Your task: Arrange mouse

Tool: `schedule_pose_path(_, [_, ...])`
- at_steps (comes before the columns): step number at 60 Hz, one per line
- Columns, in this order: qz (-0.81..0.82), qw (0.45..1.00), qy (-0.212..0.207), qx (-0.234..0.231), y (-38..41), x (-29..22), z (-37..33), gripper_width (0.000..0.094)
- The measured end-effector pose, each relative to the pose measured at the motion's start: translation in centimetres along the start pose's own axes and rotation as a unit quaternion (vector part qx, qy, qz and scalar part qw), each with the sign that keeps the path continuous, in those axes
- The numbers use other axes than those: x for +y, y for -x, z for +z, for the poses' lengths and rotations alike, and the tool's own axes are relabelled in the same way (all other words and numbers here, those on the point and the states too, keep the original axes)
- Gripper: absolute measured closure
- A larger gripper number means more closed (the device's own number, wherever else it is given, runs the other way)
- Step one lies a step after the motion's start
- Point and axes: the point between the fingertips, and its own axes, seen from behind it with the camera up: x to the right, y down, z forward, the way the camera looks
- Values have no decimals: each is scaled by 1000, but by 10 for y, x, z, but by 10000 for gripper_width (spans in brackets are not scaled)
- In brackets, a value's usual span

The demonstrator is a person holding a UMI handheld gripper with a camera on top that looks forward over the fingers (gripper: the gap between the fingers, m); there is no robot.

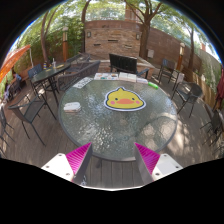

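A round glass table (100,128) stands ahead of me on a wooden deck. A yellow duck-shaped mat (124,98) lies near the table's middle. A small white object (72,106), which may be the mouse, lies on the glass to the left of the mat. My gripper (113,160) is well short of the table's near edge, with its two magenta pads (79,157) wide apart and nothing between them.
A dark screen (123,64) stands at the table's far edge. Dark metal chairs stand around the table at left (30,108) and right (186,96). A brick wall (112,38) and trees lie beyond.
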Motion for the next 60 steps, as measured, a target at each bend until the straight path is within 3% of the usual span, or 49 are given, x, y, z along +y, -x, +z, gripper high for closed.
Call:
schedule_pose_path(15, [-27, 996, -27, -77, 120, -29, 109, 87])
schedule_pose_path(31, [-42, 996, -47, -70, 176, -94, 218, 94])
schedule_pose_path(60, [-68, 995, -52, -44, 192, -155, 288, 104])
